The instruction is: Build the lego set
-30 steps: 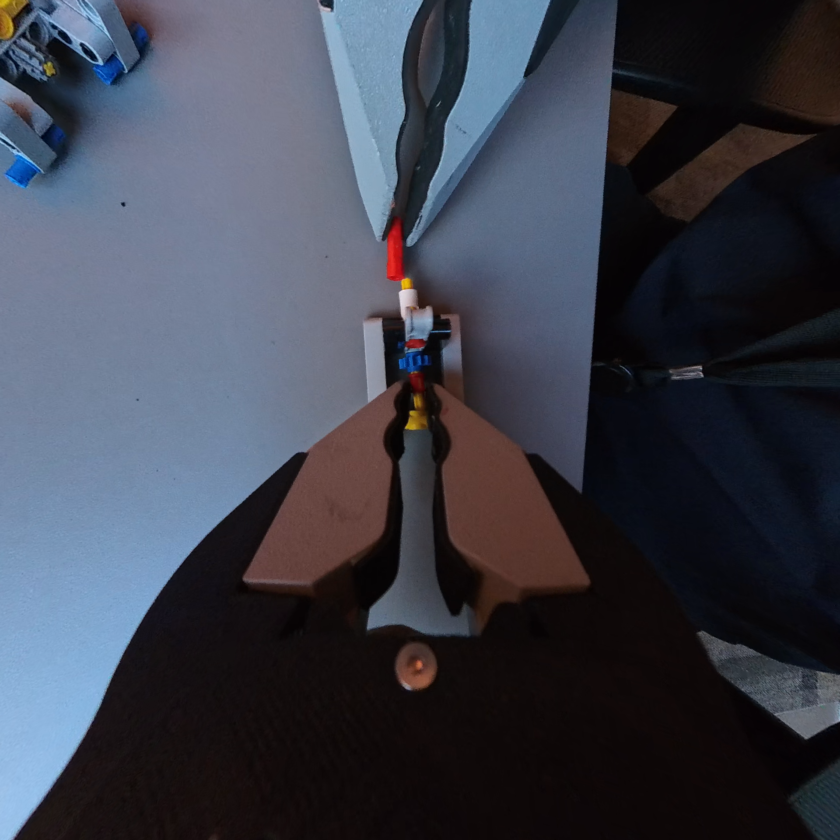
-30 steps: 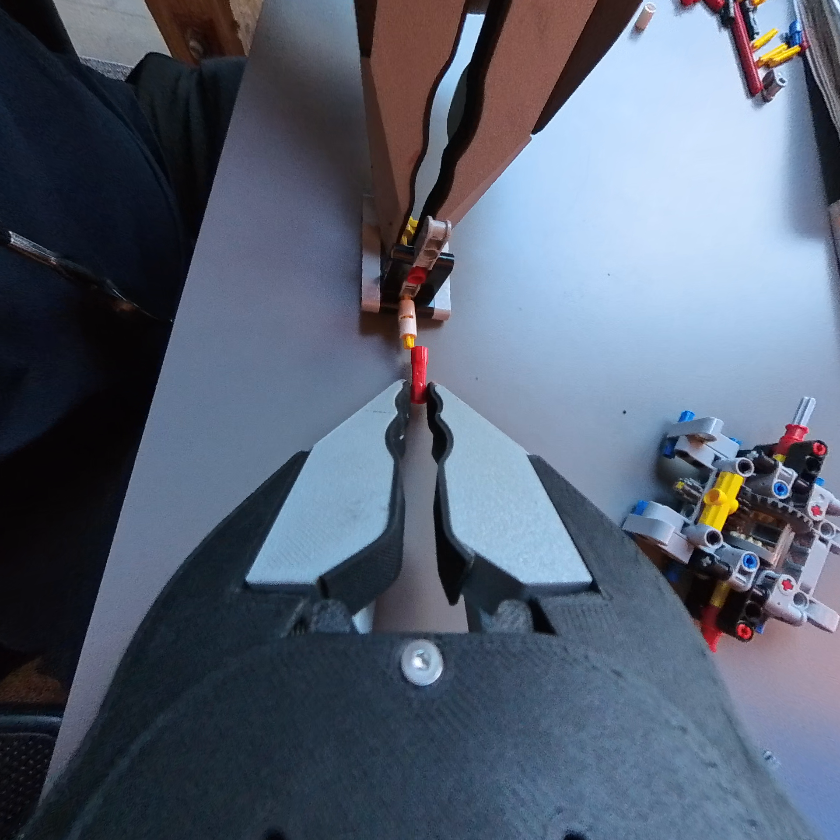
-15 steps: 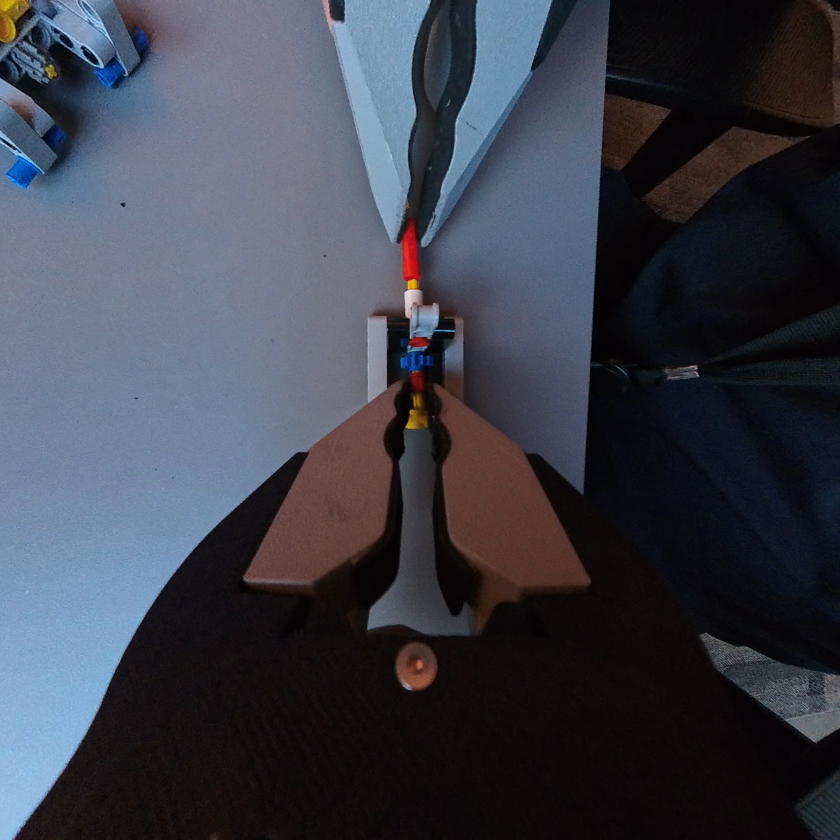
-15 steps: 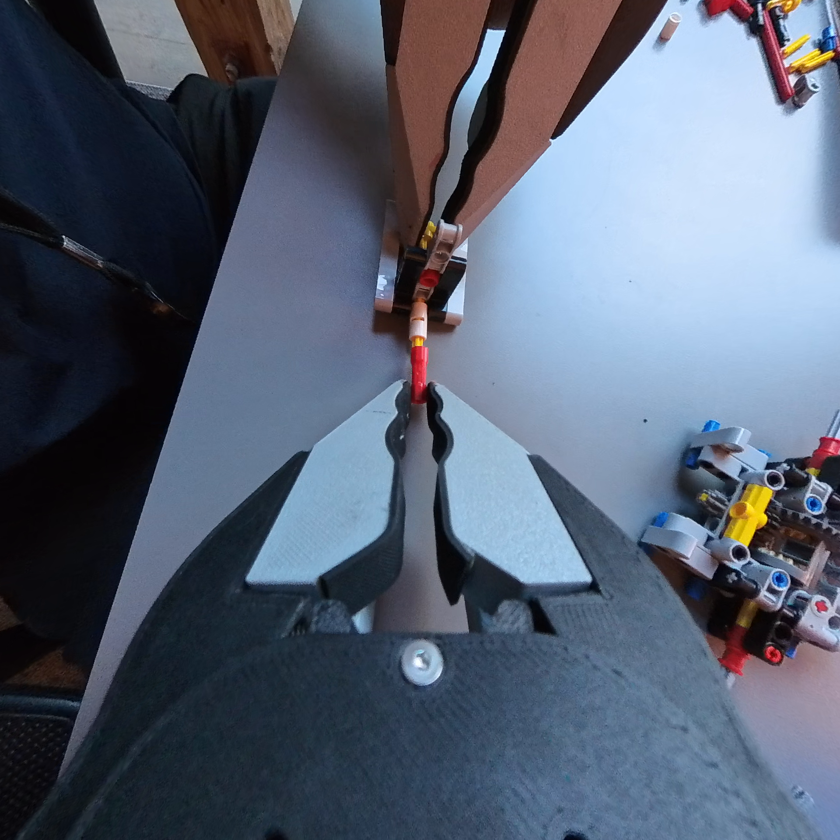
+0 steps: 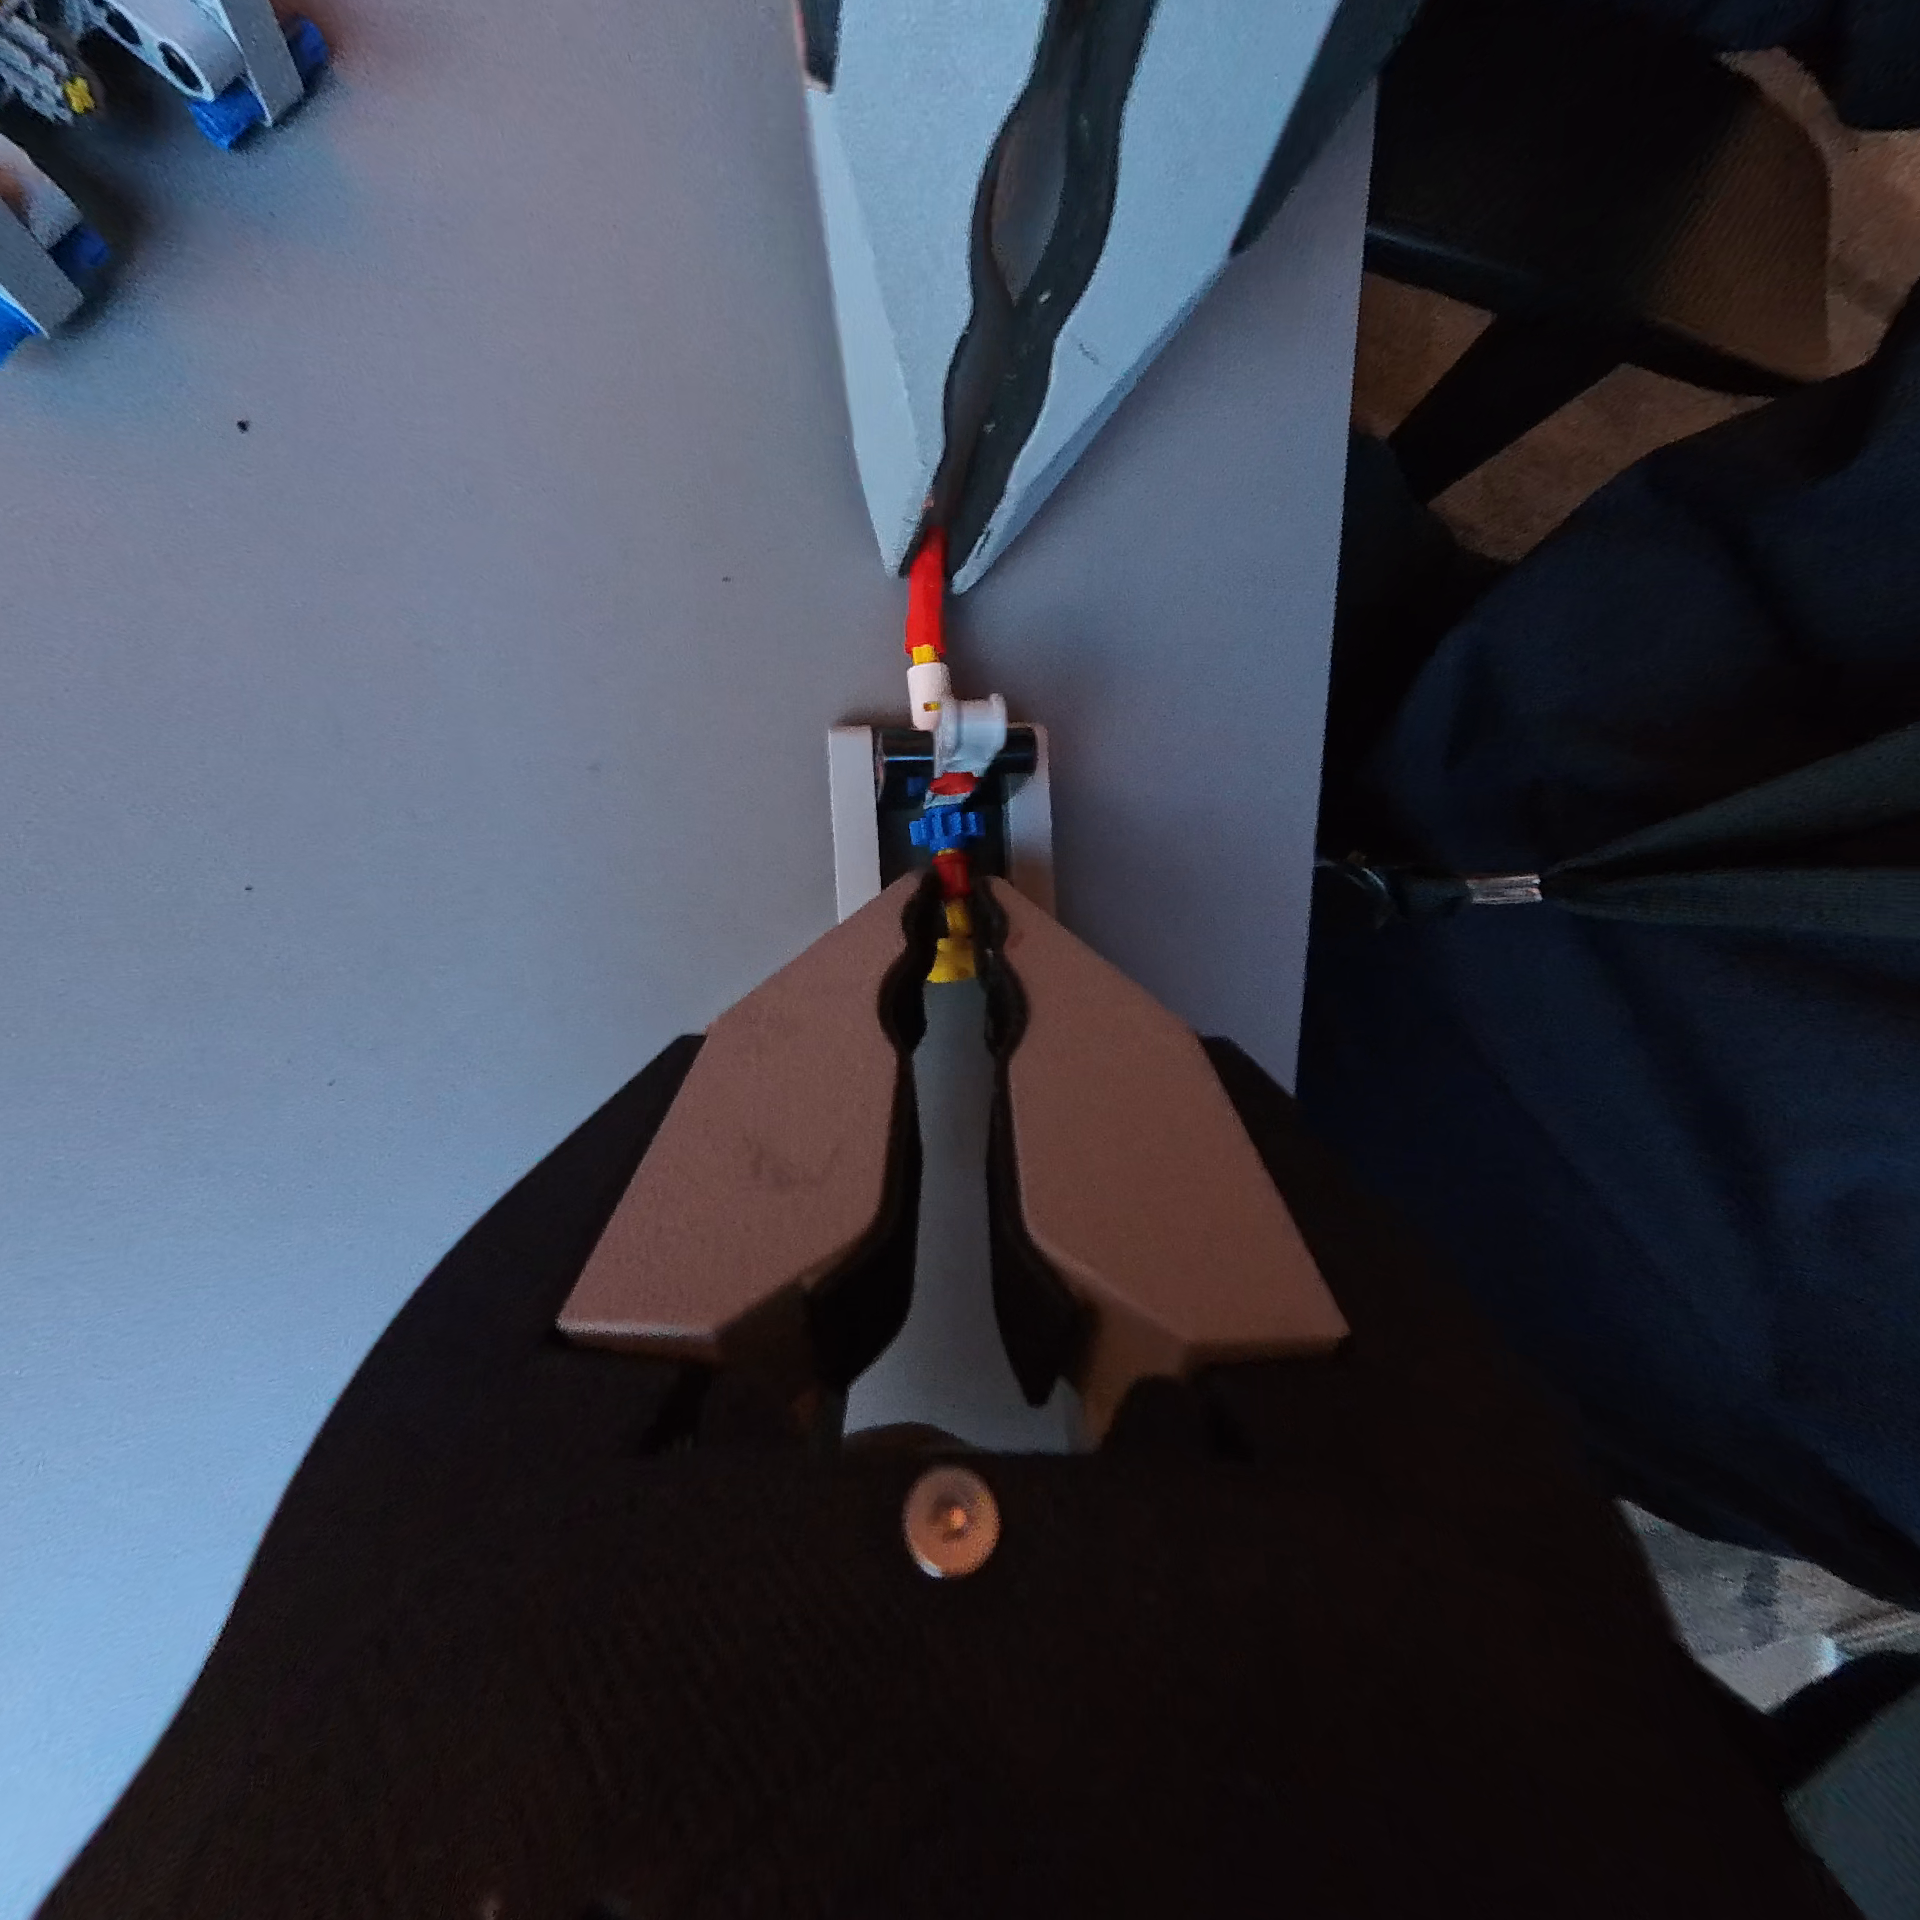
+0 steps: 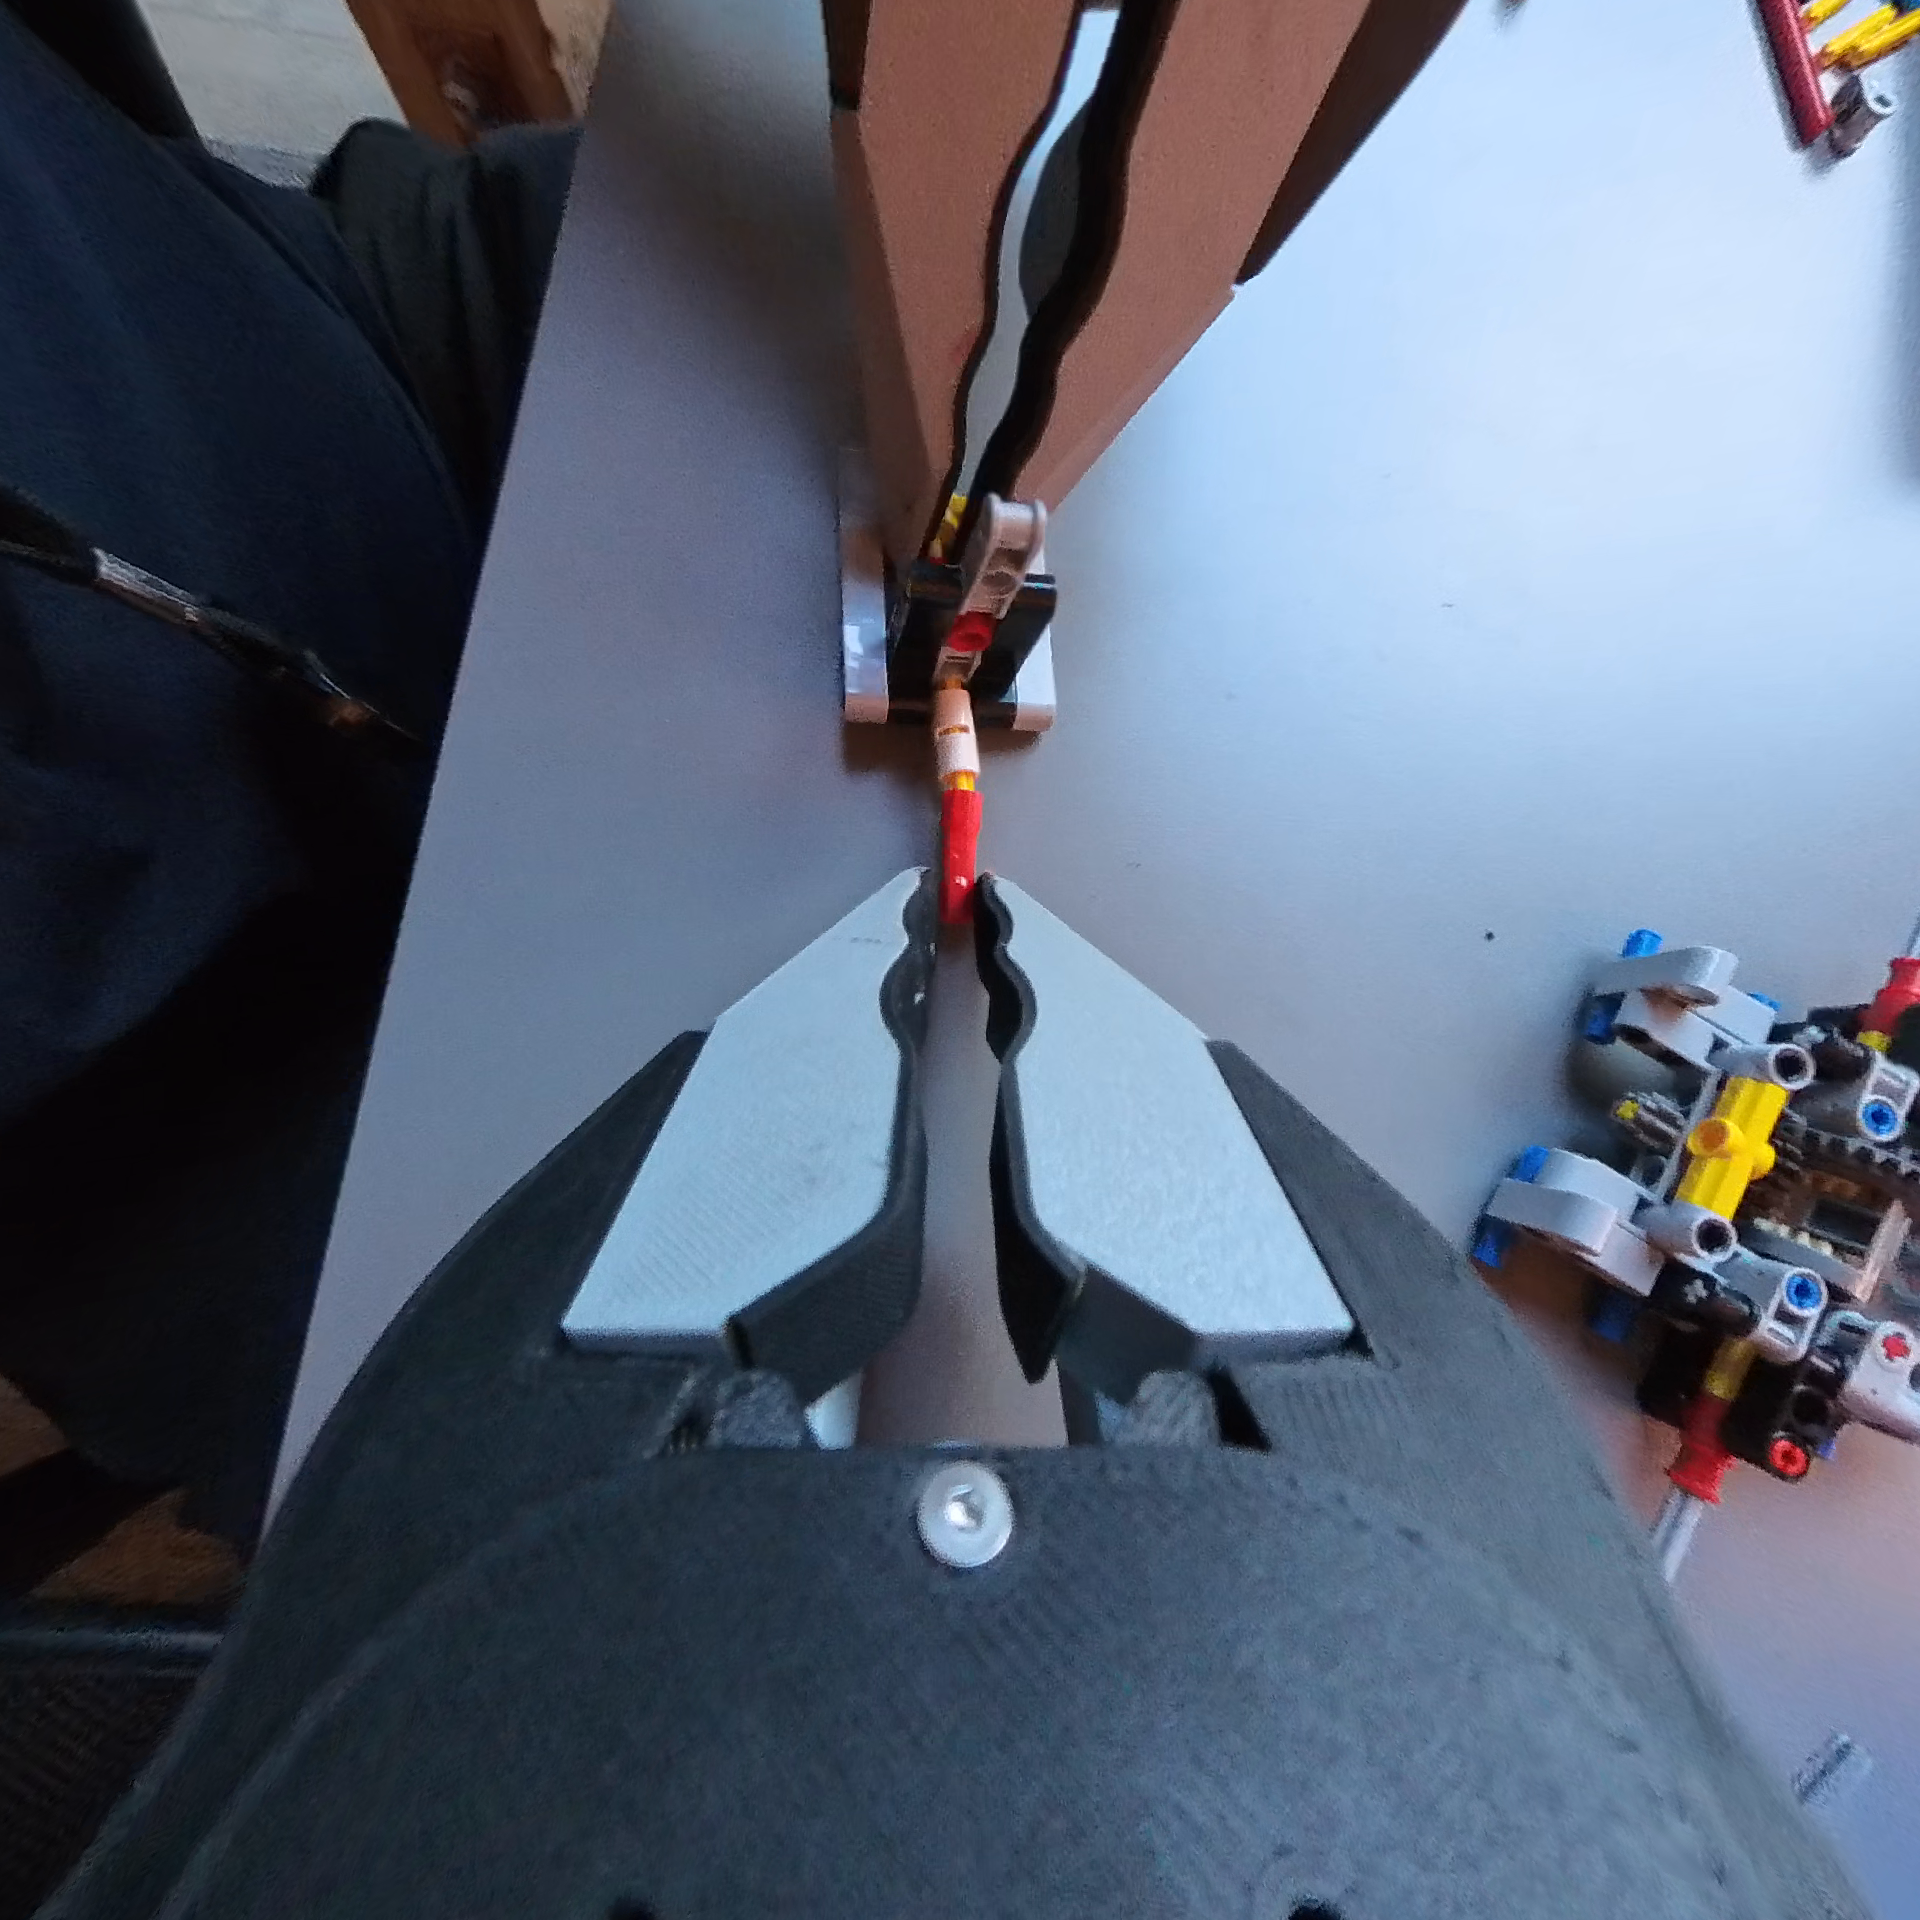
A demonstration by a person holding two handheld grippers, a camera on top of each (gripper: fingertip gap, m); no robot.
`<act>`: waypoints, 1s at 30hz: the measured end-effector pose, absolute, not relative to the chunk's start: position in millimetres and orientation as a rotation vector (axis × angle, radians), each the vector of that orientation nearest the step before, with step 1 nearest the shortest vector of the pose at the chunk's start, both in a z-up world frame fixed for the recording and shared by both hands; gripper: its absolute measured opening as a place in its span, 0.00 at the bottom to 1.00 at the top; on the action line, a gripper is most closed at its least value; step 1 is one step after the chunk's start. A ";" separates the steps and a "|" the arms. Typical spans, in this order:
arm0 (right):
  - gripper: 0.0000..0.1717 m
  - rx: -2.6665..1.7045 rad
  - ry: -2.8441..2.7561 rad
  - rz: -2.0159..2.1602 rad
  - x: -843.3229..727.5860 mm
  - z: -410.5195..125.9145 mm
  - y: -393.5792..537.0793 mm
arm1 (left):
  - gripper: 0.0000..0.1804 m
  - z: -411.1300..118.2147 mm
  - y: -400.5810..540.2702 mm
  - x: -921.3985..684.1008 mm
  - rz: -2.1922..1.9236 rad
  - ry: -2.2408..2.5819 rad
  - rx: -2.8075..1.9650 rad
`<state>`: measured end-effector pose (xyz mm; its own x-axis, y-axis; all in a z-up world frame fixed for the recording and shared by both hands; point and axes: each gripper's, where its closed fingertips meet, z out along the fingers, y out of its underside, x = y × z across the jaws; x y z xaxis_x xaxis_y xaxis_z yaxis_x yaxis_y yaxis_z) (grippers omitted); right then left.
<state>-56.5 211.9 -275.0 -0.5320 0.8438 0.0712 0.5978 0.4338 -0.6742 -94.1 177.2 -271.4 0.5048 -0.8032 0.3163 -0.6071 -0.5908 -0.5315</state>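
Left hand-held gripper (image 5: 954, 914), brown-fingered, is clamped narrowly on the yellow-and-red end of a small axle assembly (image 5: 943, 831) over a grey-and-black base block (image 5: 854, 821) at the counter (image 5: 468, 727) edge; right hand-held gripper (image 6: 956, 902), grey-fingered, pinches a red sleeve (image 6: 958, 852) whose tip meets the axle's yellow end beyond a white bush (image 6: 954, 740). The two grippers face each other along one line, so the sleeve appears to be at the axle tip, and alignment matters most. Only the left wrist view shows the blue gear (image 5: 943, 828); only the right wrist view shows the whole larger brick model (image 6: 1745, 1195) and loose parts (image 6: 1829, 62).
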 end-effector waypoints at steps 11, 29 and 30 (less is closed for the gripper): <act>0.01 -0.888 -2.392 0.434 -55.4 -275.8 213.5 | 0.02 -269.9 171.4 -85.9 -0.847 1.186 -2.441; 0.02 -1.025 -2.442 0.253 -51.5 -277.0 213.2 | 0.02 -269.5 173.8 -87.5 -0.906 1.008 -2.474; 0.02 -1.044 -2.410 0.267 -52.6 -277.0 214.5 | 0.02 -268.7 173.1 -87.0 -0.929 0.982 -2.473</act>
<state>-52.6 214.5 -277.0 -0.5832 0.7263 0.3639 0.6288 0.6872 -0.3638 -87.0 173.1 -268.7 0.5517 -0.7006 0.4525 -0.4912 -0.7114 -0.5026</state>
